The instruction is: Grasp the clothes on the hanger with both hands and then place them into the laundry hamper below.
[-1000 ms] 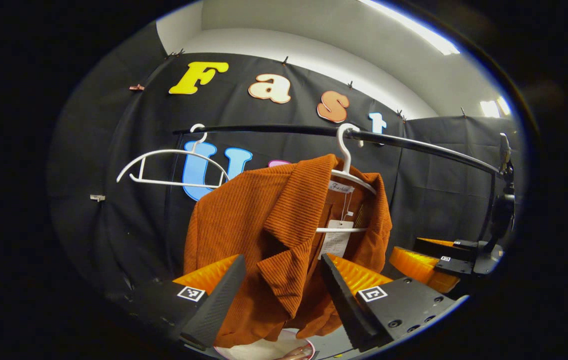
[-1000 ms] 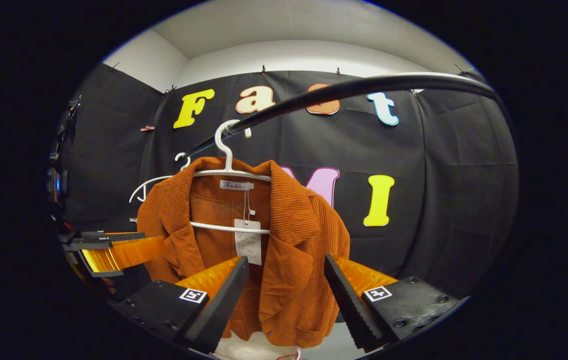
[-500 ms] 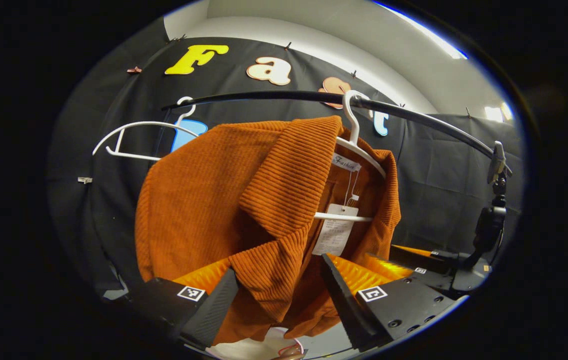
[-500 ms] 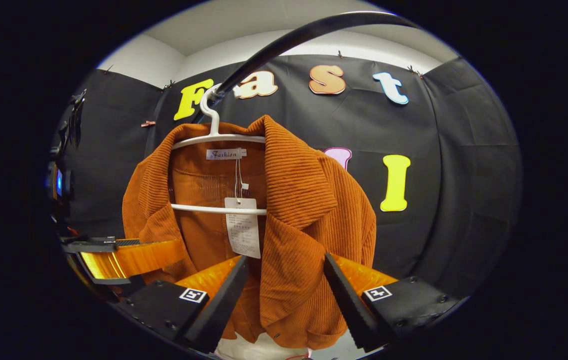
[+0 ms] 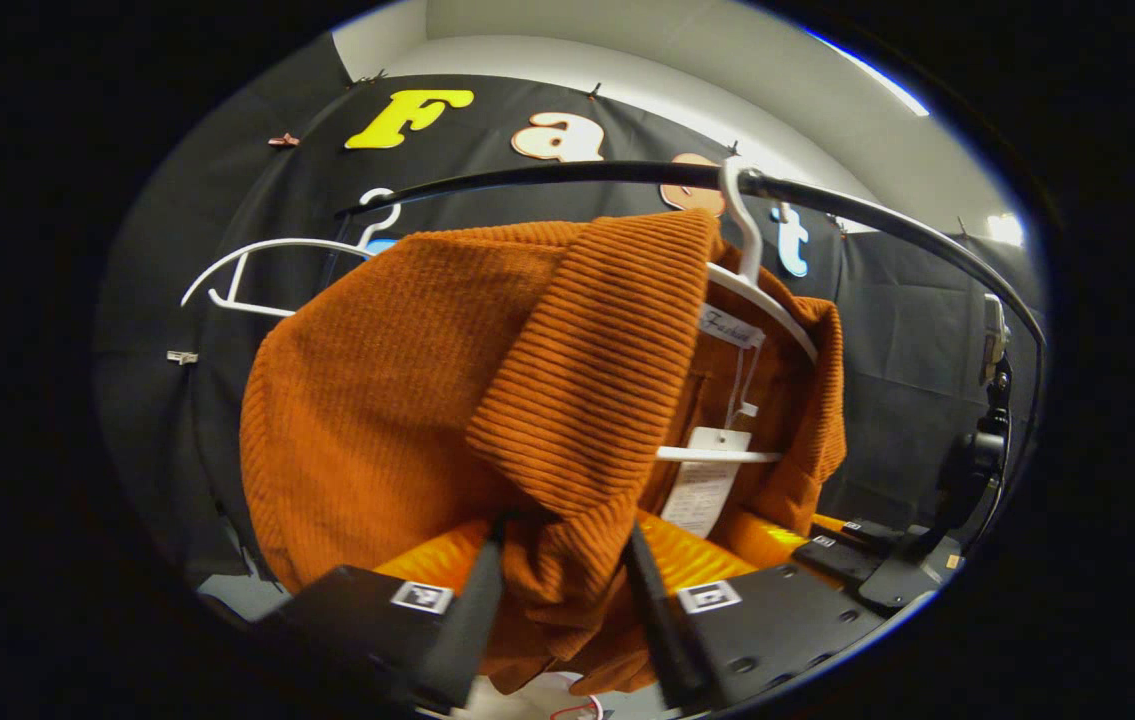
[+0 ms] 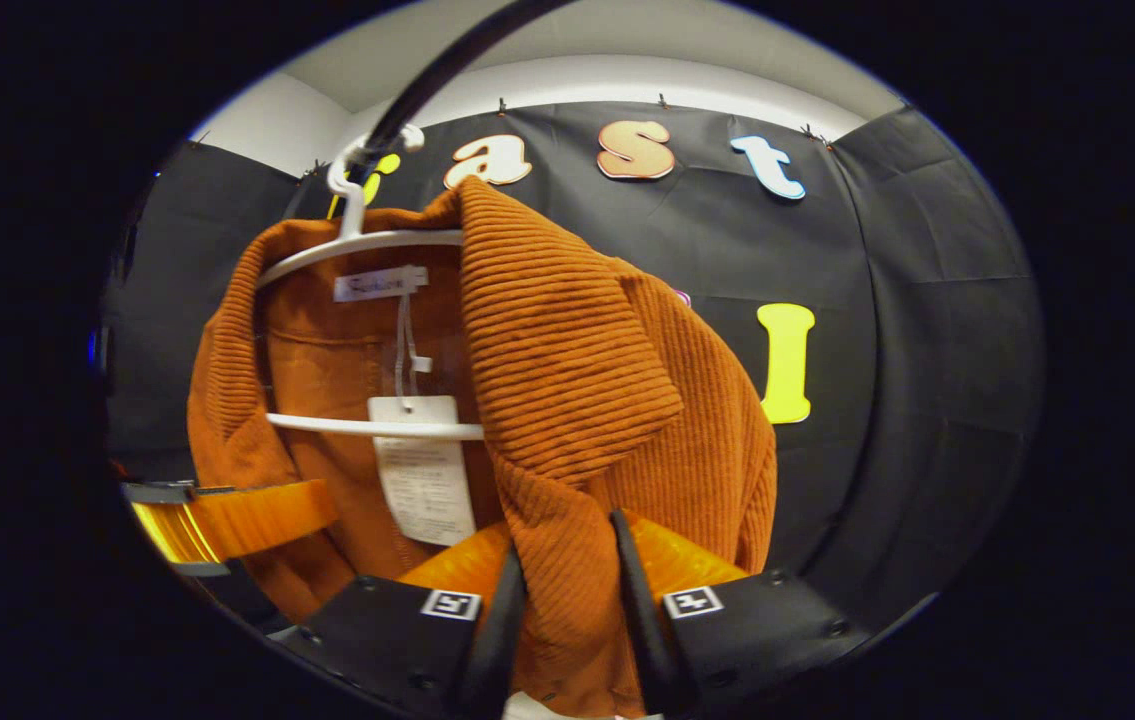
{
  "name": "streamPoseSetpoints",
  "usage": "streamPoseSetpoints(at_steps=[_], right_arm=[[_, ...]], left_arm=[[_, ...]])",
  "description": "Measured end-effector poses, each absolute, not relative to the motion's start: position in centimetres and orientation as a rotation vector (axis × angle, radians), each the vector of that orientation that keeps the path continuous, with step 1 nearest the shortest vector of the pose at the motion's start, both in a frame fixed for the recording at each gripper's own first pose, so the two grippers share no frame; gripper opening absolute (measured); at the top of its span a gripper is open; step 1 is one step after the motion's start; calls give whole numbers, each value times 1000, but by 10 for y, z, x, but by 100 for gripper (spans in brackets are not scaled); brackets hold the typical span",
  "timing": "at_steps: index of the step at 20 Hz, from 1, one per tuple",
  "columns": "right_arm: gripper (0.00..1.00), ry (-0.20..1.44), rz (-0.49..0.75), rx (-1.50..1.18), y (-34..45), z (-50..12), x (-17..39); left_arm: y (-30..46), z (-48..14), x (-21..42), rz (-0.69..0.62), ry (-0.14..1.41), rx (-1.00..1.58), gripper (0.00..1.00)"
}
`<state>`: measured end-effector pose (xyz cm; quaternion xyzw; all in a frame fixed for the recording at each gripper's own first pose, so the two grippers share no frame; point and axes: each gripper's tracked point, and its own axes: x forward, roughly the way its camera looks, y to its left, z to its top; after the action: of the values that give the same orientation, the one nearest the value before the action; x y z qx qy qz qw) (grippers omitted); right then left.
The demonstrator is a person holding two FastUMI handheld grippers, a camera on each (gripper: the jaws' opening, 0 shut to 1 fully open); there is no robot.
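Both the left gripper and right gripper pinch the orange ribbed corduroy jacket; pulling could snag the white plastic hanger.

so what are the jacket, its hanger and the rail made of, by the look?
Jacket: corduroy-like ribbed cloth, matte rust orange; raised cords run across the collar and front. Hanger: probably plastic, smooth white, thin rounded bars; coated wire is possible. Rail: likely metal tube, dark with a slight sheen along its top.

Black claw bodies, square markers
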<state>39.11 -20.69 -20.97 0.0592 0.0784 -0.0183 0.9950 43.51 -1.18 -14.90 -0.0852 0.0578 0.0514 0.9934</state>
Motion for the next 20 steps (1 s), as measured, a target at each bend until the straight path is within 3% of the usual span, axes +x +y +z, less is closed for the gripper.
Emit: streamPoseSetpoints(at_steps=[2,3,10,12,13,18,19,20], right_arm=[[22,147,-13,170,-217,-210,402],[16,148,-9,195,-223,-210,404],[16,40,-67,298,-297,-166,398],[11,13,-75,292,-307,-152,396],[16,-9,-79,277,-314,-144,397],[19,-73,-68,301,-332,-110,410],[11,-98,-71,297,-337,-100,413],[11,-114,-75,285,-341,-91,416]], left_arm=[[8,-145,439,188,112,-155,19],[14,-142,443,207,115,-145,12],[58,-96,406,340,68,-20,10],[68,-78,395,373,46,34,10],[72,-69,391,383,39,51,10],[81,-31,376,388,7,148,10],[82,-20,375,389,-14,193,10],[84,-8,378,387,-44,239,8]])
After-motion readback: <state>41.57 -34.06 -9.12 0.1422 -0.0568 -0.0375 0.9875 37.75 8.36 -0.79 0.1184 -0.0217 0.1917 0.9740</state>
